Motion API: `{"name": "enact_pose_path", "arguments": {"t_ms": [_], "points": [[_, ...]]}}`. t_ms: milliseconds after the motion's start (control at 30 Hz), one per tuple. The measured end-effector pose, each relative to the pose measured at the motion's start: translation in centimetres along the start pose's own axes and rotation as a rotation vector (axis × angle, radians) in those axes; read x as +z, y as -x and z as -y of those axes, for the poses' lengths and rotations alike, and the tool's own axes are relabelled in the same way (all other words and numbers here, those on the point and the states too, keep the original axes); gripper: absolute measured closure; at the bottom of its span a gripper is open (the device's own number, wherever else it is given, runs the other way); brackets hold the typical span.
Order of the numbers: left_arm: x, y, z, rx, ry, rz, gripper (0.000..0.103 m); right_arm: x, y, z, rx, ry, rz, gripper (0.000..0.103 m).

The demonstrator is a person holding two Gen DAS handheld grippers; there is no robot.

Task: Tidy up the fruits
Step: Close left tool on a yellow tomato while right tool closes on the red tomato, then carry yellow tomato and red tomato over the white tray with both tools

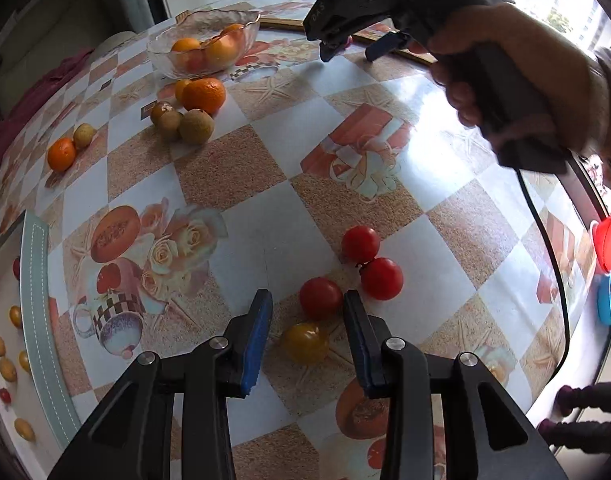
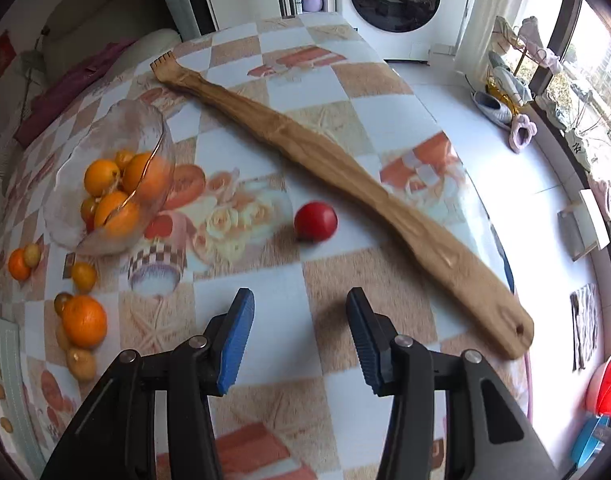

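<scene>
My left gripper points down at the patterned table, jaws open, blue pads on either side of a yellow tomato without touching it. A red tomato lies just beyond the fingertips, and two more red tomatoes lie to its right. My right gripper is open and holds nothing; a lone red tomato lies ahead of it. From the left wrist view the right gripper hovers at the table's far side. A glass bowl holds several oranges.
Loose oranges and brown longans lie near the bowl. A white tray with a teal rim at the left holds small tomatoes. A long wooden back scratcher crosses the table. Red and blue tubs stand beyond the right edge.
</scene>
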State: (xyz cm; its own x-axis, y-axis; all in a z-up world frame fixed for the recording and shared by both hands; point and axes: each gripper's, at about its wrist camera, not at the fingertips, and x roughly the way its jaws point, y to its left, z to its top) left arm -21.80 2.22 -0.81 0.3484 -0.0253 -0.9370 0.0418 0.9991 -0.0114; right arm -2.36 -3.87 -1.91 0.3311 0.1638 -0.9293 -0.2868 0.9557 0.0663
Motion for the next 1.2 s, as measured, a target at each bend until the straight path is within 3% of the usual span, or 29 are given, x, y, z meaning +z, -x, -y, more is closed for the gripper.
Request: {"name": "enact_pose_path", "arguments": {"t_ms": [167,200,233,367,533,633,800,867,1200], "points": [[0.0,0.0,0.2,0.014,0.016,0.006,0.064,2.3,-1.3,-0.6,-0.021,0.039,0.039,0.053],[0.0,0.0,0.2,0.016,0.017,0.007,0.064,2.6,-1.4,-0.8,-0.022,0.048,0.044,0.059],[0.0,0.0,0.2,0.016,0.018,0.008,0.064,2.8,-1.5,-0.9,-0.029,0.055,0.049,0.080],[-0.3,0.1,0.4,0.022,0.010,0.020,0.064,2.7,-0.8,-0.1,0.012,0.008,0.044,0.081],[-0.6,0.4,0.7,0.026,-0.017,0.026,0.064,-0.9,1.0,0.4,0.065,0.008,0.013,0.080],[-0.7,0.5,0.8,0.030,-0.028,0.015,0.071,-3.3,1.9,0.9,0.077,0.003,-0.019,0.080],[-1.4,0.8,0.6,0.033,-0.021,0.002,0.071,-6.0,3.5,1.7,0.088,-0.026,-0.056,0.080],[-1.5,0.9,0.7,0.025,-0.034,0.001,0.080,-6.7,4.1,1.9,0.095,-0.040,-0.065,0.080],[-1.6,2.6,0.0,-0.007,-0.003,0.035,0.080,-9.4,7.3,0.5,0.127,-0.022,-0.095,0.080]]}}
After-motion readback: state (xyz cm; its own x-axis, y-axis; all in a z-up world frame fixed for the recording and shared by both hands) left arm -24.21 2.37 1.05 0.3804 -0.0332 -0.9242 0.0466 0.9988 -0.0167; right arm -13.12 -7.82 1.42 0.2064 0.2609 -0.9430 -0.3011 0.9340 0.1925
